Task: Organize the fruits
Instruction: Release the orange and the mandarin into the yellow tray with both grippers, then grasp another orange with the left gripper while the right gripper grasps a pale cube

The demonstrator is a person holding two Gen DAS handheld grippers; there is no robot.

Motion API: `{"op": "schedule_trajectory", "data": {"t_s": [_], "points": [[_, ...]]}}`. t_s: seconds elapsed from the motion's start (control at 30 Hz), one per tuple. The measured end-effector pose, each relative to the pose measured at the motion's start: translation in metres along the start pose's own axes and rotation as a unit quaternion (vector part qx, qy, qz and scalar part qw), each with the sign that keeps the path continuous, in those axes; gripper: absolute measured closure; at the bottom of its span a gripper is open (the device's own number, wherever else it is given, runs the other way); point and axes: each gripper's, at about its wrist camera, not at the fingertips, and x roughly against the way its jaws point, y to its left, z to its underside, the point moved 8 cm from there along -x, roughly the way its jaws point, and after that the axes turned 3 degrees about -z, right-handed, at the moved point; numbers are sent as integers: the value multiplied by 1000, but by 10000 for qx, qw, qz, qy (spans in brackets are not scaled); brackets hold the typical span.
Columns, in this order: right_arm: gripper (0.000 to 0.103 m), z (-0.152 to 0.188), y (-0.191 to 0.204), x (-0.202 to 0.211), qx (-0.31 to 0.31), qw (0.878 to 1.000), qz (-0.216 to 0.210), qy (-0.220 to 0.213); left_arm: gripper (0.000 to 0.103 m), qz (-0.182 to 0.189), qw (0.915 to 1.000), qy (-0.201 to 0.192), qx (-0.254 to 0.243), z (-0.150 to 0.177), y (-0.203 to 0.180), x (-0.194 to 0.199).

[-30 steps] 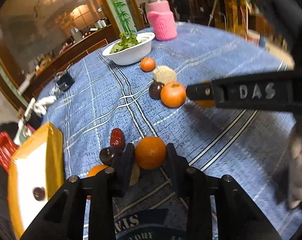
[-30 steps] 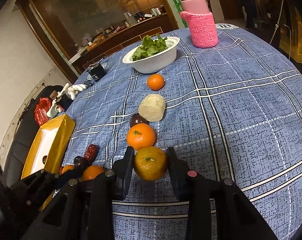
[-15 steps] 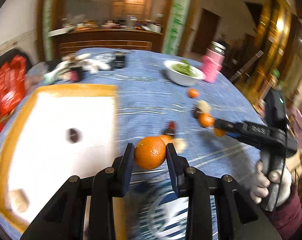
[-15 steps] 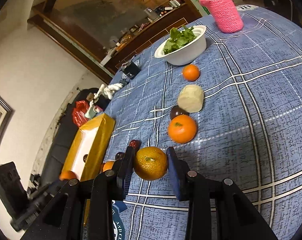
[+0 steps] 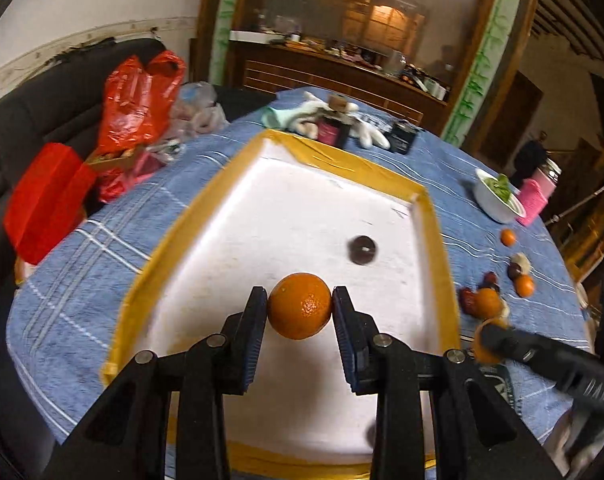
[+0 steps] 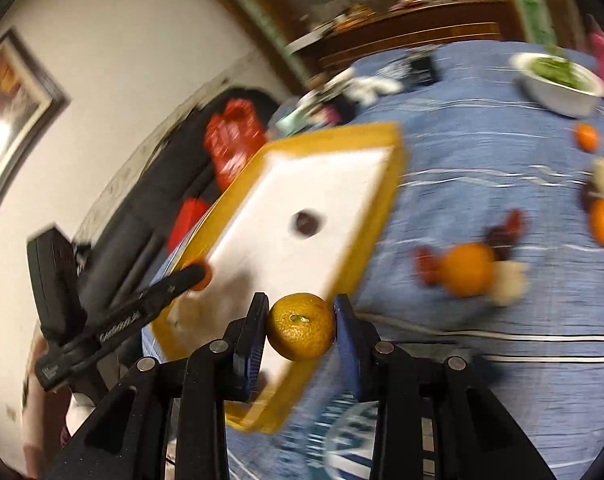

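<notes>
Now left tongs (image 5: pixel 300 306) clamp an orange (image 5: pixel 300 306) over the tray (image 5: pixel 431 216); right tongs (image 6: pixel 302 328) clamp a tangerine (image 6: pixel 301 327).

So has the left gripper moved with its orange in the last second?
Yes. The left gripper, shut on the orange, has swung from beside the loose fruit on the blue cloth to over the yellow-rimmed tray.
</notes>
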Motion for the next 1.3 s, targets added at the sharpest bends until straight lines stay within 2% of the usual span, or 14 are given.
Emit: {"op": "schedule_trajectory", "data": {"t_s": [0.03,0.1,0.27,0.3,0.37,0.63,0.93,1.03,1.1,1.3], "points": [[66,3,6,-8,107,9999,46,62,66,-13,10000,-29,9,-1,3,1],[65,8,18,-28,355,9989,239,203,43,-103,9998,-165,11,-3,8,8],[63,14,27,-54,879,9922,815,342,26,-409,9973,-605,-126,-12,13,27],[55,15,29,-57,946,9911,867,351,23,-434,9968,-656,-144,-13,13,30],[44,14,33,-56,1015,9904,895,289,23,-460,9961,-731,-183,-15,12,34],[44,9,41,-33,1128,9879,1067,-18,23,-482,9944,-855,-385,-13,-1,50],[44,21,13,9,729,9901,1173,-265,22,-460,9915,-969,-741,-8,-35,70],[44,27,-4,29,583,9900,1228,-382,21,-434,9906,-983,-848,-7,-44,74],[42,35,-17,45,507,9889,1319,-451,17,-364,9910,-954,-860,-5,-46,75],[41,62,-92,105,-91,9790,1955,-575,17,-181,9948,-672,-744,1,-51,62]]}}
